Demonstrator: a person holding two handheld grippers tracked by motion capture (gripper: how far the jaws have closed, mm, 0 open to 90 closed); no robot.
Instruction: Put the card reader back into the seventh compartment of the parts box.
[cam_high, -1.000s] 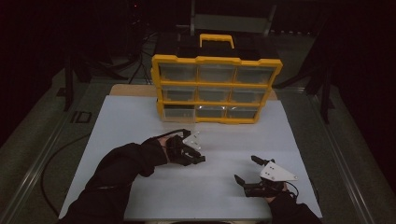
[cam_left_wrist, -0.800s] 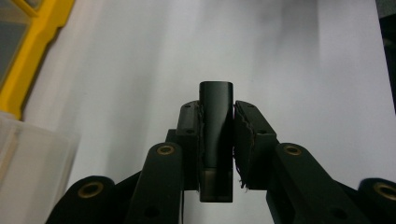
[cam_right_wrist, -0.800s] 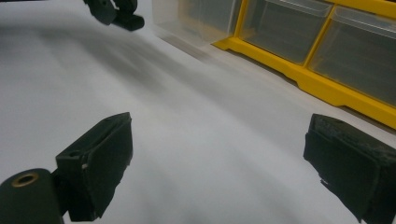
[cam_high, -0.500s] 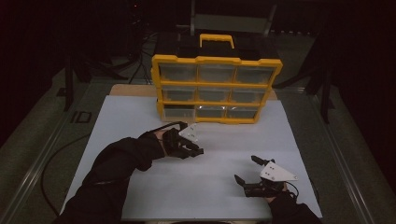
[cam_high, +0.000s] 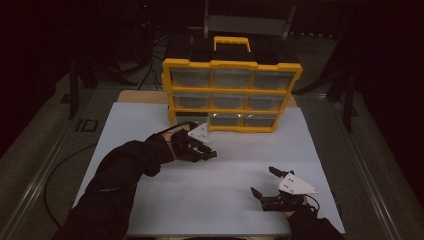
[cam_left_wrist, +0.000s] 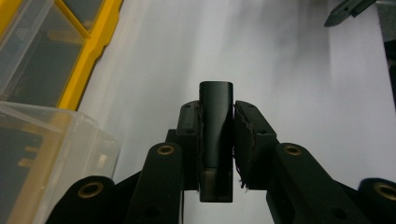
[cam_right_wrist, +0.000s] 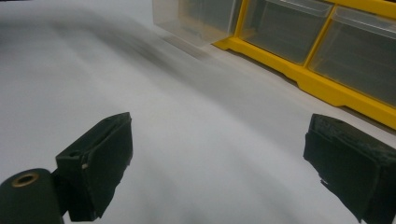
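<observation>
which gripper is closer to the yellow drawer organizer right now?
Left. The left gripper hovers just before the organizer's bottom-left drawer; the right gripper sits far back near the table's front edge.

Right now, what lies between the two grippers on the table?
In the high view, nothing: the white table is bare between the left gripper, shut on a black piece, and the open right gripper.

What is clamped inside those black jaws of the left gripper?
The left gripper is shut on a small black cylindrical part, rounded at its top. Its lower end sits between the pads, so what it looks like there is covered. Below it lies the white table sheet.
</observation>
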